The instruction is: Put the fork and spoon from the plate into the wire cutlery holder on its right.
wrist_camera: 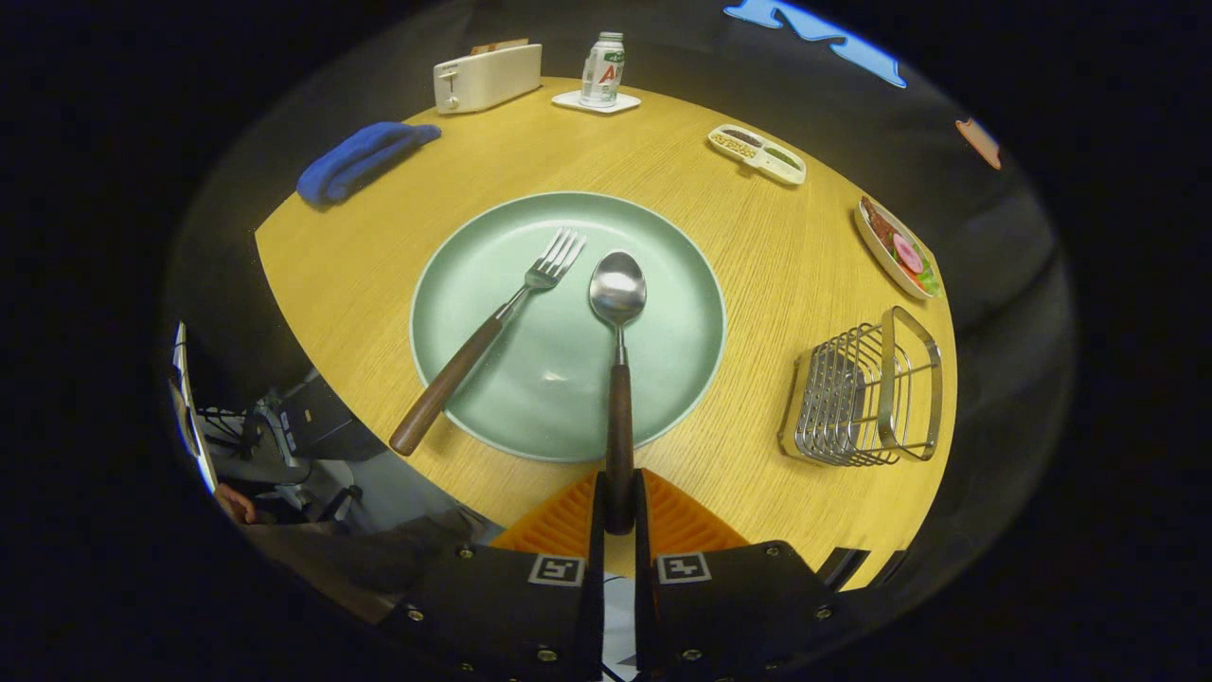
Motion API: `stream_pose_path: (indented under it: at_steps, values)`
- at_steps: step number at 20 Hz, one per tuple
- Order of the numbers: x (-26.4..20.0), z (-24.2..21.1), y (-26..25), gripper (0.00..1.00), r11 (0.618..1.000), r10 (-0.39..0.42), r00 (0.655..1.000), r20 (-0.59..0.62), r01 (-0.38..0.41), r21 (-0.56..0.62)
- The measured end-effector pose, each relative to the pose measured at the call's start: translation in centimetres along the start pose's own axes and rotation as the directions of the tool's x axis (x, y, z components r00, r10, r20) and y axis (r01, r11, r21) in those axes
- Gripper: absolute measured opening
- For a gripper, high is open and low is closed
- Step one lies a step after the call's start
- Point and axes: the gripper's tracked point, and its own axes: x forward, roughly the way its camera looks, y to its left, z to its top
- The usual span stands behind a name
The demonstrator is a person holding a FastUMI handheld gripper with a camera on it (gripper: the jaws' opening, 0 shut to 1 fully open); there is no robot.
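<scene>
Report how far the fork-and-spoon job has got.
Done: nothing; the wire cutlery holder holds no cutlery. In hand: the gripper is shut on the spoon handle, its bowl over the plate. Left: carry the spoon to the holder, then the fork.

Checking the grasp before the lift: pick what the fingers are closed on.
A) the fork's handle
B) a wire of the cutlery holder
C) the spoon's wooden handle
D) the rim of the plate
C: the gripper has both fingers pressed on the end of the spoon handle, while the fork lies untouched on the plate.
</scene>
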Motion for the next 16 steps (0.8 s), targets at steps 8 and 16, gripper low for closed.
stream_pose_path:
  at_steps: [8, 16]
  values:
    - [-3.0, -0.5, -1.0, 0.04, 0.996, 0.081, 0.992, -0.099, -0.076, 0.053]
    - [-9.5, -1.3, -3.7, 0.04, 0.993, 0.115, 0.977, -0.178, -0.115, 0.012]
